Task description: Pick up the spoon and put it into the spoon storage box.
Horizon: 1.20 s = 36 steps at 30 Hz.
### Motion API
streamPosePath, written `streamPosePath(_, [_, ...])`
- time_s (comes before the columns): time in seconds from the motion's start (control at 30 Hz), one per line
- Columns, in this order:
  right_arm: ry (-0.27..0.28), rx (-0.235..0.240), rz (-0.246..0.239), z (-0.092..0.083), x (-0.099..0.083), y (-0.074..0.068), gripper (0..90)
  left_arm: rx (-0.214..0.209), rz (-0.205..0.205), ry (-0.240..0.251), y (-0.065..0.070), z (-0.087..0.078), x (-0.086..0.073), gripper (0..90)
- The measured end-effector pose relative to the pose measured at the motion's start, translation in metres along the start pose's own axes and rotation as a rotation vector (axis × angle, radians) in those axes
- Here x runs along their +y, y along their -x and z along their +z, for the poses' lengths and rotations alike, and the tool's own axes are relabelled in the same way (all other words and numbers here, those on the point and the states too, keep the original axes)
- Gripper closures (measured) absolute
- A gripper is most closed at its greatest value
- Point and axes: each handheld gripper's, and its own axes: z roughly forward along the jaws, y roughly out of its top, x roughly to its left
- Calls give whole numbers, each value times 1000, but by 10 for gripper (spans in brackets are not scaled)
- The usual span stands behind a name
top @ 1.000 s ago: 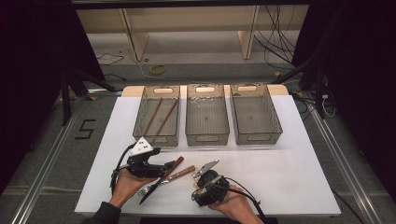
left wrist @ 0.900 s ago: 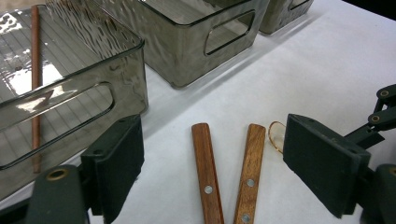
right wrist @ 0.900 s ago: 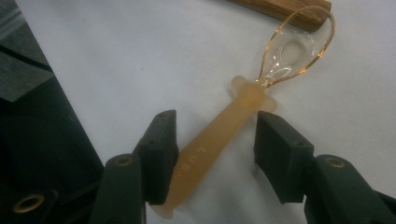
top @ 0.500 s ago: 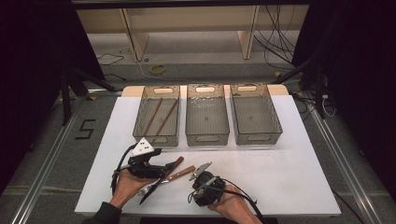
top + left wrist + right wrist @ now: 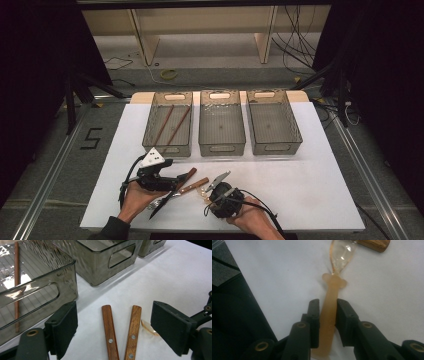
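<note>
1. The translucent orange spoon lies flat on the white tabletop, near your edge, with its bowl pointing away from your right tool and just beside the end of a wooden handle.
2. Your right tool has just been closing its jaws. The spoon's handle sits between them and both pads press its sides, so the spoon is gripped. In the high view this tool sits at the near middle of the tabletop.
3. Your left tool stands with its jaws wide apart, gripping nothing. Two wooden handles lie on the tabletop between the jaws, side by side and slightly splayed, touched by neither pad.
4. In the high view the left tool is just left of the right one, over cutlery with dark and silver ends.
5. Three clear grey bins stand in a row farther back. The left bin holds two brown chopsticks, lying slanted.
</note>
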Motion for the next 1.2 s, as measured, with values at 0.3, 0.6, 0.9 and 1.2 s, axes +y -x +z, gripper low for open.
streamPosePath(0.3, [15, 12, 1, -5, -3, 6, 771, 2, -9, 7, -2, -1, 0, 211])
streamPosePath(0.6, [111, 17, 30, -32, -4, 26, 772, -11, -18, -6, -4, 1, -2, 211])
streamPosePath(0.9, [216, -17, 73, -60, 0, 52, 772, -16, -21, -10, -3, 2, -3, 207])
streamPosePath(1.2, [294, -63, 116, -79, 11, 79, 772, -13, -24, -13, -5, 1, -3, 206])
